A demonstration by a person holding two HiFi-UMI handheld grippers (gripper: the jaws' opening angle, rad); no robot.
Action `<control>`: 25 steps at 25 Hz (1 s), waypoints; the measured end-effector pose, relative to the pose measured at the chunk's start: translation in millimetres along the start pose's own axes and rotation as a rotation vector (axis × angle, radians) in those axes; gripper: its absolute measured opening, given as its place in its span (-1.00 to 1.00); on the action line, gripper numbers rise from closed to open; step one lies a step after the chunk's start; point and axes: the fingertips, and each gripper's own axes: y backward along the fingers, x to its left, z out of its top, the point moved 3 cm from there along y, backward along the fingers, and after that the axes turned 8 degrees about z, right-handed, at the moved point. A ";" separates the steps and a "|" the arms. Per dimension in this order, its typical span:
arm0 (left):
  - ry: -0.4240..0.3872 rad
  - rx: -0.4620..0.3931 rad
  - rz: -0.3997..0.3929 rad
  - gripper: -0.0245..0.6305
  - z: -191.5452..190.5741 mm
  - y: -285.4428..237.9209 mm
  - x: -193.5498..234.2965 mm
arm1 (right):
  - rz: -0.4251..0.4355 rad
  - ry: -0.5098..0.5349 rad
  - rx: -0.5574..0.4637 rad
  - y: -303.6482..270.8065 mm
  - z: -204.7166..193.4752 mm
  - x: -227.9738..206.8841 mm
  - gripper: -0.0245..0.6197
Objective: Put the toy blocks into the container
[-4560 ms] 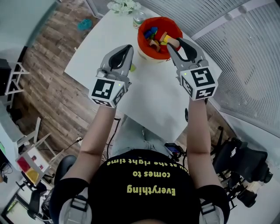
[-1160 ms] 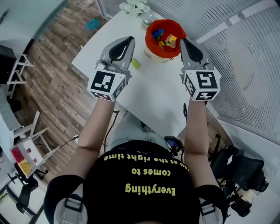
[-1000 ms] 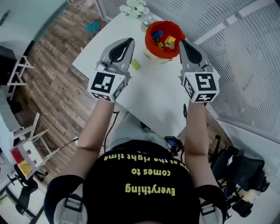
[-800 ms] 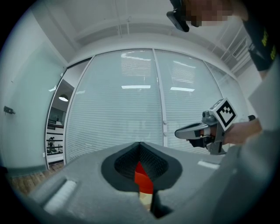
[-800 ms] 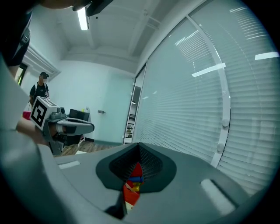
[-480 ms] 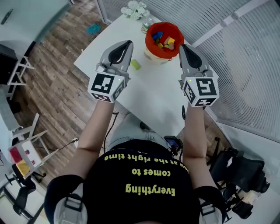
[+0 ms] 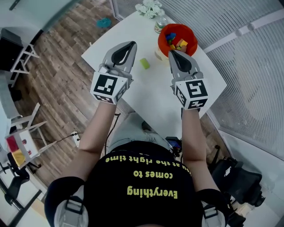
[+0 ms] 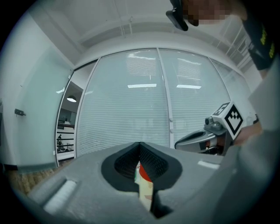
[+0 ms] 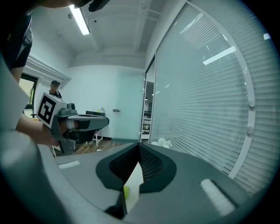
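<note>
1. The white bench (image 7: pixel 153 91) stands on a wooden floor (image 7: pixel 62 66). Slatted blinds (image 7: pixel 257 66) run along its right side, and a bunch of white flowers (image 7: pixel 151 7) sits at its far corner, with a clear jar (image 7: pixel 162 23) just beside them.
2. A green block (image 7: pixel 144 63) lies on the bench between the two grippers, near the container but apart from it, with nothing lying on the bench around it.
3. The left gripper (image 7: pixel 130 45) and the right gripper (image 7: pixel 171 52) are both held above the bench. The tip of the right one overlaps the container's near edge in the head view.
4. The left gripper view (image 8: pixel 140 144) shows its jaws pressed together with nothing held. A sliver of the red container shows in the gap below them.
5. The right gripper view (image 9: pixel 140 145) shows its jaws also together and empty. The green block peeks through its gap, and a person (image 9: pixel 54 87) stands far behind.
6. The red container (image 7: pixel 192 37) holds a heap of toy blocks (image 7: pixel 177 42) in blue, yellow, red and wood tones.
</note>
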 end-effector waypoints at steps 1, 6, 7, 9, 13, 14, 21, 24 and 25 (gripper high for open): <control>0.001 0.003 0.015 -0.93 -0.8 2.7 4.3 | 0.017 0.002 0.007 -5.5 -1.6 3.6 -0.90; 0.008 0.020 0.069 -0.93 -8.4 15.1 21.2 | 0.082 0.005 0.038 -28.9 -12.6 17.1 -0.90; 0.009 0.022 0.077 -0.93 -9.8 17.3 23.9 | 0.093 0.004 0.041 -33.2 -14.7 19.4 -0.90; 0.012 0.027 0.093 -0.93 -12.6 21.3 29.3 | 0.114 0.003 0.054 -41.9 -20.4 25.2 -0.90; 0.020 0.033 0.116 -0.93 -19.2 28.0 37.4 | 0.153 -0.004 0.093 -58.6 -38.1 36.7 -0.90; 0.022 0.035 0.122 -0.93 -20.9 29.5 39.2 | 0.161 -0.007 0.103 -62.4 -42.9 38.8 -0.89; 0.036 0.042 0.154 -0.93 -32.9 36.6 49.6 | 0.210 -0.030 0.203 -83.8 -82.5 44.4 -0.80; 0.046 0.051 0.169 -0.93 -39.3 39.3 54.6 | 0.226 -0.036 0.260 -91.9 -102.5 46.5 -0.77; 0.049 0.055 0.173 -0.93 -41.8 40.3 56.2 | 0.233 -0.036 0.280 -94.3 -108.9 48.3 -0.77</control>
